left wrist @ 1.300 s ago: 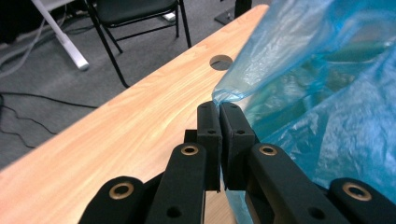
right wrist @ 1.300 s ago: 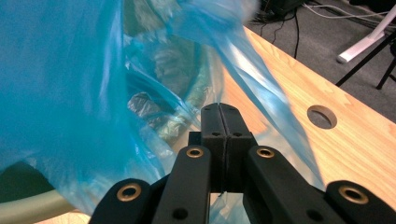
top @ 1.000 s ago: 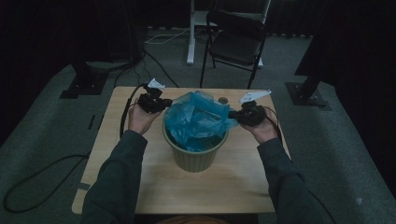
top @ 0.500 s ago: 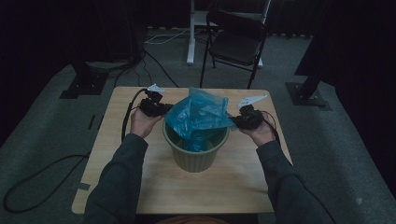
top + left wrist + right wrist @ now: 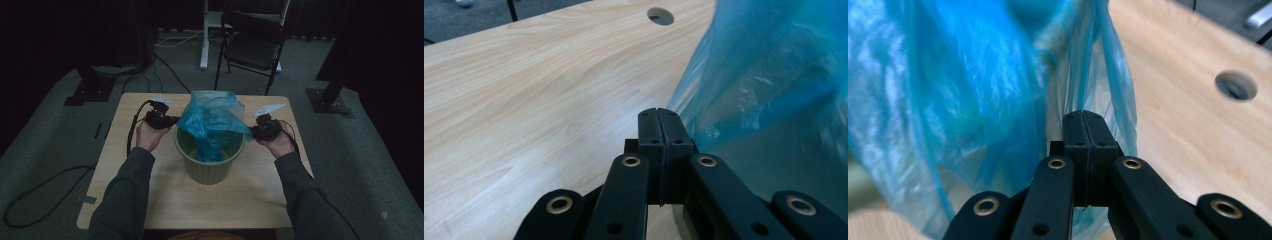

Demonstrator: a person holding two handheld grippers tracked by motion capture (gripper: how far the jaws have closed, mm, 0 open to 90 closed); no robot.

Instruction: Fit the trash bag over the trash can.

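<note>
**Liner lifted above bin, left jaws just closed on its edge**

Landmark: round green plastic bin [image 5: 209, 160], mid-way along the light wooden table [image 5: 150, 200].

Since a second ago the thin blue plastic bag [image 5: 212, 122] has risen from a crumpled mass at the bin mouth into a tall peak above it; its lower end hangs inside the bin.

Left gripper [image 5: 172, 120], left of the bin rim: jaws have just been closing and now meet, pads together at the bag's edge [image 5: 724, 90]; film appears pinched. Right gripper [image 5: 254, 131], right of the rim: jaws fully together on the bag's other side [image 5: 973, 100].

Judgement: with both edges held, the mouth can be spread and pulled down over the rim.
</note>
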